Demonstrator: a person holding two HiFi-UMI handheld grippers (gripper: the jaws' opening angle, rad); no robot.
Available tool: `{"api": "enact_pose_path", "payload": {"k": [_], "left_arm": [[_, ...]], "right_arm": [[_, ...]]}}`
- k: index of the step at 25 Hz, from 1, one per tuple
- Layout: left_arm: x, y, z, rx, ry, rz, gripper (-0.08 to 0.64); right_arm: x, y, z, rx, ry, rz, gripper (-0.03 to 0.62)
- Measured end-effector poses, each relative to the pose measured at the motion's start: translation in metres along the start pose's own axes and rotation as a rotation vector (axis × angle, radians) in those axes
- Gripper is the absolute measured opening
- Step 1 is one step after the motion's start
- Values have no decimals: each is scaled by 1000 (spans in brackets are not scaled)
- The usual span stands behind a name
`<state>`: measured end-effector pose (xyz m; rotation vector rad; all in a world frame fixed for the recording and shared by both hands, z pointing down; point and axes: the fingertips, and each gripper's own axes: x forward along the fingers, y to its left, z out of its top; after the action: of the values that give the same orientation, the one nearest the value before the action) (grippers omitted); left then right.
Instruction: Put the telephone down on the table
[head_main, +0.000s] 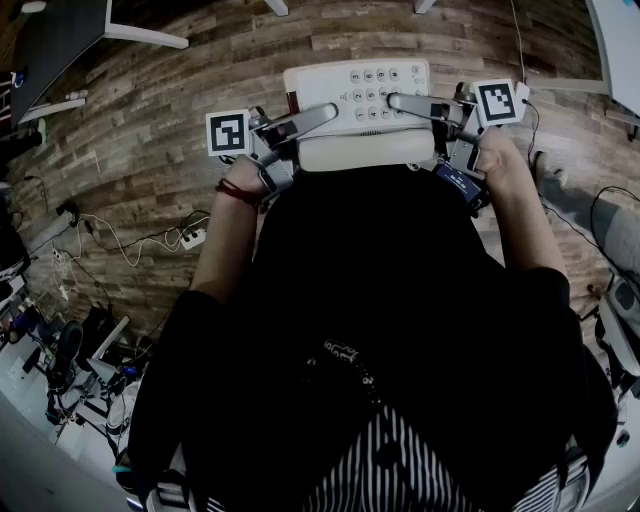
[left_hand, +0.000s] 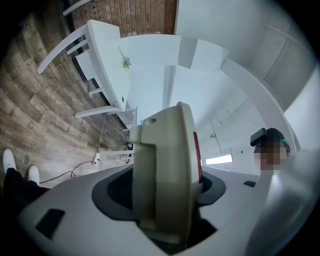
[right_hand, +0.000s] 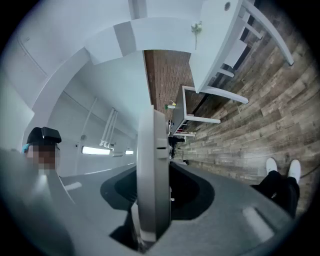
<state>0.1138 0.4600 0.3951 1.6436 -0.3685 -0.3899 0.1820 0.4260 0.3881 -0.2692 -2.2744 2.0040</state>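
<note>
A cream desk telephone (head_main: 360, 92) with grey keys and its handset (head_main: 365, 150) on the near edge is held in the air over the wooden floor, in front of the person's chest. My left gripper (head_main: 308, 122) is shut on its left side, where the body is thick. My right gripper (head_main: 412, 106) is shut on its right side. In the left gripper view the telephone (left_hand: 165, 170) stands edge-on between the jaws of my left gripper (left_hand: 165, 205). The right gripper view shows the telephone's thin edge (right_hand: 152, 170) clamped in my right gripper (right_hand: 154, 210).
A white table (left_hand: 112, 65) with white legs stands ahead on the wooden floor (head_main: 150, 150); the right gripper view shows this table (right_hand: 220, 40) too. A power strip with cables (head_main: 190, 237) lies on the floor at the left. The person's white shoes (right_hand: 282, 167) are below.
</note>
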Motion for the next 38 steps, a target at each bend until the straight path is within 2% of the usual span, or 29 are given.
{"api": "enact_pose_path", "payload": {"k": [11, 24, 30, 38], "left_arm": [[-2, -2, -5, 13, -6, 13, 284], [-3, 1, -8, 6, -58, 42, 284], [18, 6, 6, 3, -50, 55, 284], [32, 8, 6, 5, -56, 60, 284]], "right_arm": [[1, 2, -3, 6, 4, 2, 158], [2, -4, -2, 15, 34, -16, 164], [-15, -11, 17, 26, 28, -4, 164], [-28, -14, 21, 16, 32, 0, 164]]}}
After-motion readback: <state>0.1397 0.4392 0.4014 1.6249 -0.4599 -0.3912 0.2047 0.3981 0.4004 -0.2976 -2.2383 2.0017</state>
